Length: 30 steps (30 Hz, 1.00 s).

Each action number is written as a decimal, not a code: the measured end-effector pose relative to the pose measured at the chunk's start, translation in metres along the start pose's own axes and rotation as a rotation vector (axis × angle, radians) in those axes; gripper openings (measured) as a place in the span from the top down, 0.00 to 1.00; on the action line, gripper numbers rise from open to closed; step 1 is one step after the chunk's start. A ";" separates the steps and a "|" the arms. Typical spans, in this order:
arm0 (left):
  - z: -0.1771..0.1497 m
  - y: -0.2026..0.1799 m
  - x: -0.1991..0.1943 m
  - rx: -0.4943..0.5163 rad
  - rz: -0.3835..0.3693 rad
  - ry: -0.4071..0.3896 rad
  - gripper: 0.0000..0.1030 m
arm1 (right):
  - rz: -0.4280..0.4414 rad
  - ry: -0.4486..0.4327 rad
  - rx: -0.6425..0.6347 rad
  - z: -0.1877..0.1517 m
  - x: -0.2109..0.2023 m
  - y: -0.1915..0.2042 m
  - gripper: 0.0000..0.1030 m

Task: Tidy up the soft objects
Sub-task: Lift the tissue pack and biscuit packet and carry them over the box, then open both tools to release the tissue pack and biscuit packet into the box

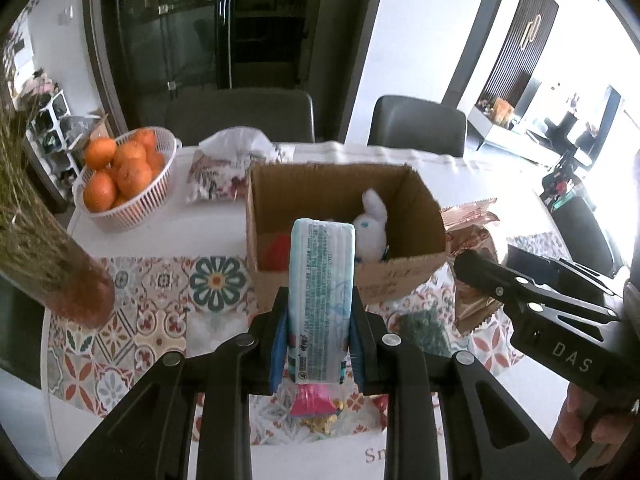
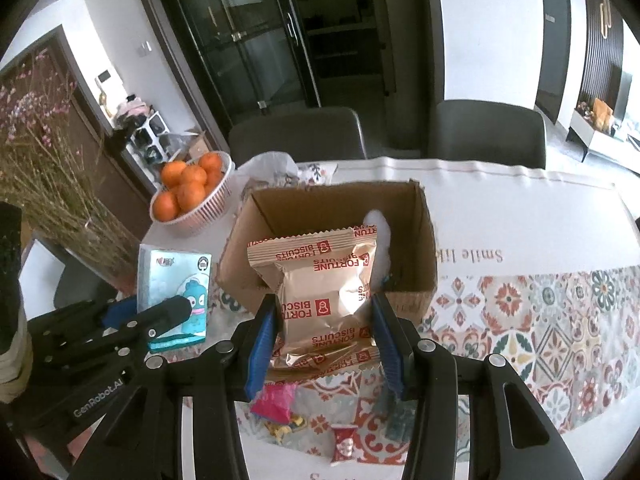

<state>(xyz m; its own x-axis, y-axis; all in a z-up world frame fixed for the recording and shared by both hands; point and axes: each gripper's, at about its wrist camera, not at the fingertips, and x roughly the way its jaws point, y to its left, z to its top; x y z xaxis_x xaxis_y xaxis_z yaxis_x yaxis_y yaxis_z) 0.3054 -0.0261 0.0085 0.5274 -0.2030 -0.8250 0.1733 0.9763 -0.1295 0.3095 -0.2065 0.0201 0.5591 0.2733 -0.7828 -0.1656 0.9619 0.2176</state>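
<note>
The left claw (image 1: 319, 334) is gripping a pale blue tissue pack (image 1: 322, 300) upright before the cardboard box (image 1: 416, 276) at frame centre. The right claw (image 2: 324, 340) is pinching a Fortune Biscuits packet (image 2: 328, 284). A basket of oranges (image 1: 132, 204) is sitting upper left on the worktop (image 1: 168, 232).

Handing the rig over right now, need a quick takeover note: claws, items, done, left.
Left claw: shut on the tissue pack, held above the table in front of the box.
Right claw: shut on the biscuit bag, also lifted in front of the box.
Done: white plush and a red item are in the box.
Left: drop both held items in, then the pink packet, the small red packet and the dark green packet on the table near you.
</note>
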 end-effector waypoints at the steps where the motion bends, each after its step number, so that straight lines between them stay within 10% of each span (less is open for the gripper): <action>1: 0.003 -0.001 0.000 0.002 0.000 -0.008 0.74 | 0.001 -0.003 0.002 0.003 0.000 -0.001 0.54; 30: 0.071 0.010 0.092 0.003 0.036 0.054 0.74 | 0.009 0.117 0.000 0.061 0.104 -0.032 0.54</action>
<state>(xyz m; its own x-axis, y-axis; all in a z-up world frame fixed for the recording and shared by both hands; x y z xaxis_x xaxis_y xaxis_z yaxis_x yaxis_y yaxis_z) 0.4149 -0.0398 -0.0293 0.4875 -0.1636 -0.8577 0.1576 0.9826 -0.0979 0.4227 -0.2082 -0.0324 0.4591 0.2792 -0.8434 -0.1706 0.9594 0.2248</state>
